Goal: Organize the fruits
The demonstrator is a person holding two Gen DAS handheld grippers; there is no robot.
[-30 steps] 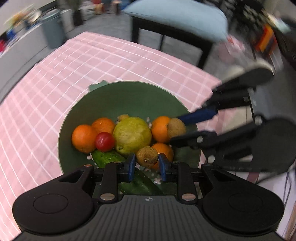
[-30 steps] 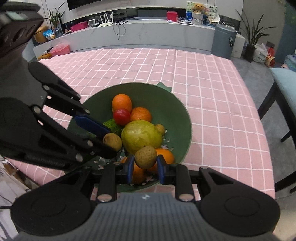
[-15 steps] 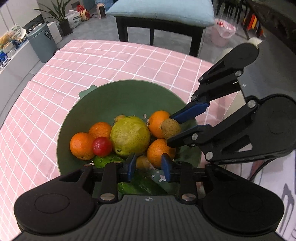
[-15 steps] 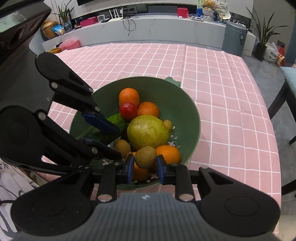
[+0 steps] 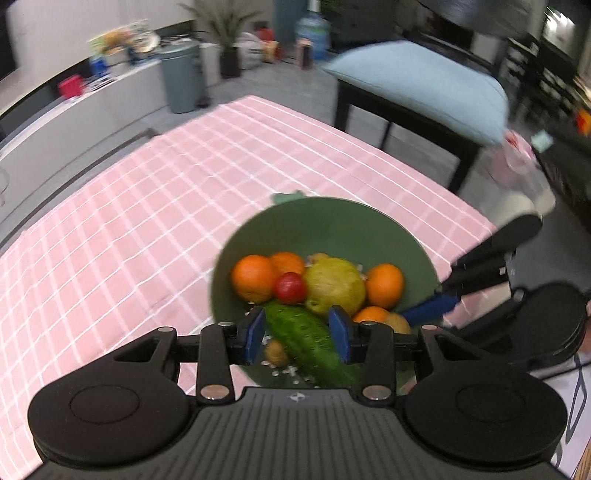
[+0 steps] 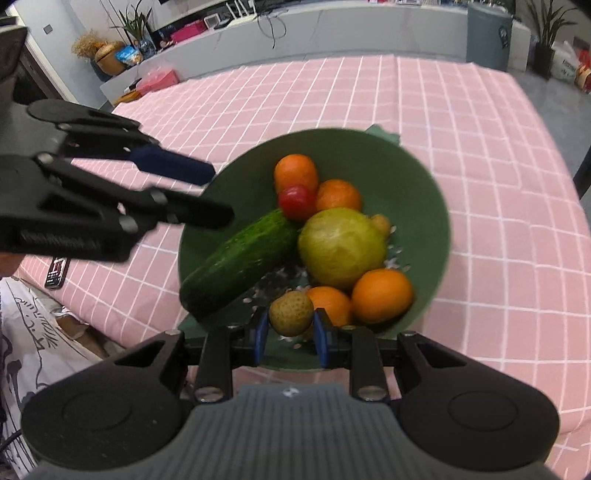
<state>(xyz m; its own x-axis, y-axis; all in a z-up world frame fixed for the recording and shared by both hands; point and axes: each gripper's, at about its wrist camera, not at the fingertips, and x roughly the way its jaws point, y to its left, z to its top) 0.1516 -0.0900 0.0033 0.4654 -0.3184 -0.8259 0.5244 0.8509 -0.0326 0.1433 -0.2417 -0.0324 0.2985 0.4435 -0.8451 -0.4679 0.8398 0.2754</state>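
A green bowl [image 5: 332,221] [image 6: 413,184] on the pink checked tablecloth holds several oranges [image 6: 382,295], a red tomato [image 6: 297,202], a big yellow-green fruit [image 6: 341,247], a cucumber [image 6: 240,260] and small brown fruits. My left gripper [image 5: 297,332] is open and empty above the bowl's near rim; the cucumber [image 5: 306,343] lies below its gap. A small brown fruit [image 5: 277,352] lies in the bowl beside the cucumber. My right gripper [image 6: 290,330] is shut on a small brown fruit [image 6: 290,313], low over the bowl's near edge.
The pink tablecloth [image 6: 480,129] spreads around the bowl. A chair with a light blue cushion [image 5: 417,79] stands beyond the table. A grey bin [image 5: 181,79] and a low white counter [image 6: 332,33] lie further back. A dark remote [image 6: 57,273] lies near the table edge.
My left gripper has opened wider, let its small brown fruit drop into the bowl and pulled back upward. My right gripper still holds its fruit and has lowered toward the bowl.
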